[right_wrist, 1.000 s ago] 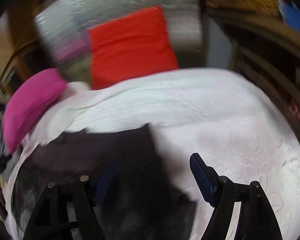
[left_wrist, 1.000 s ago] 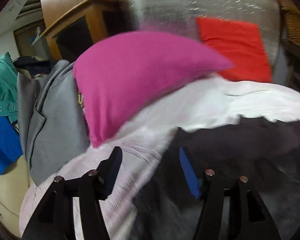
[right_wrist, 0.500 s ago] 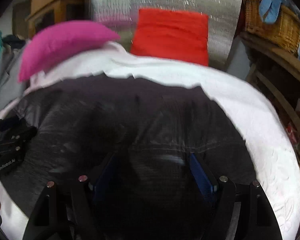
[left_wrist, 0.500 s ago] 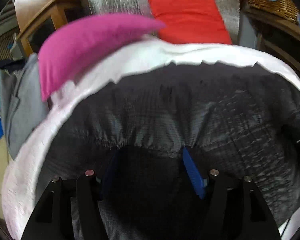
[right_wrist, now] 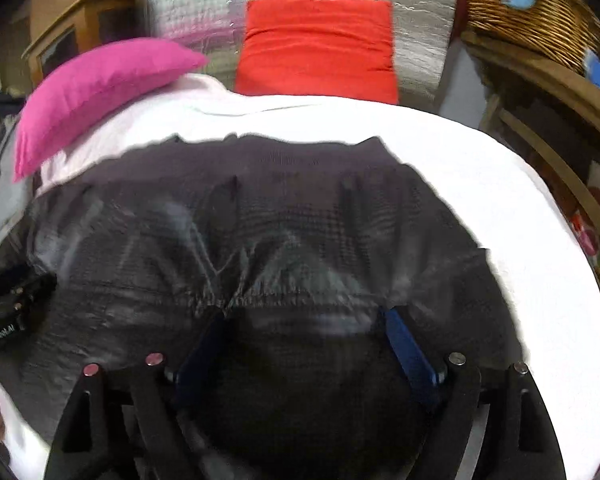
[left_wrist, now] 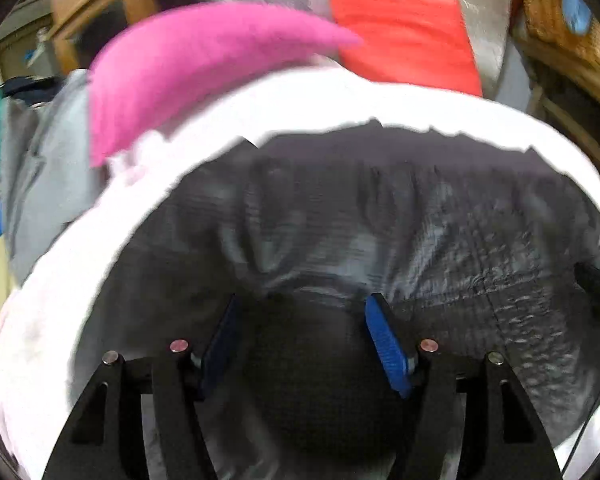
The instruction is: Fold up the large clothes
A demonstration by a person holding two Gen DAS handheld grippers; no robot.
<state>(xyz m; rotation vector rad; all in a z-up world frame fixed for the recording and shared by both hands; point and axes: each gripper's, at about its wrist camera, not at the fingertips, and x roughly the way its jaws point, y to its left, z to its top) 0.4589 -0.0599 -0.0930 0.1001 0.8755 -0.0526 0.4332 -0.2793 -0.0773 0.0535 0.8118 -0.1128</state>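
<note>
A large dark grey garment (left_wrist: 420, 220) (right_wrist: 300, 220) lies spread on a white sheet (left_wrist: 340, 100) (right_wrist: 520, 220). My left gripper (left_wrist: 302, 304) points down onto its near part, jaws apart, with gathered dark cloth between the blue pads (left_wrist: 384, 340). My right gripper (right_wrist: 304, 316) stands over the same garment further right. Its jaws are opening, with dark cloth lying between the fingers and no pinch to be seen. Each gripper shows at the edge of the other's view: the right gripper (left_wrist: 598, 280) and the left gripper (right_wrist: 12, 300).
A pink pillow (left_wrist: 188, 64) (right_wrist: 100, 88) and a red cushion (left_wrist: 404, 36) (right_wrist: 320, 44) sit at the head of the bed against a silver panel. A grey jacket (left_wrist: 44, 168) hangs on the left. A wicker basket (right_wrist: 532, 12) rests on a wooden shelf on the right.
Both grippers have swung from the white sheet and the garment's edges to over the dark garment and come lower. The right jaws stand a little wider than before.
</note>
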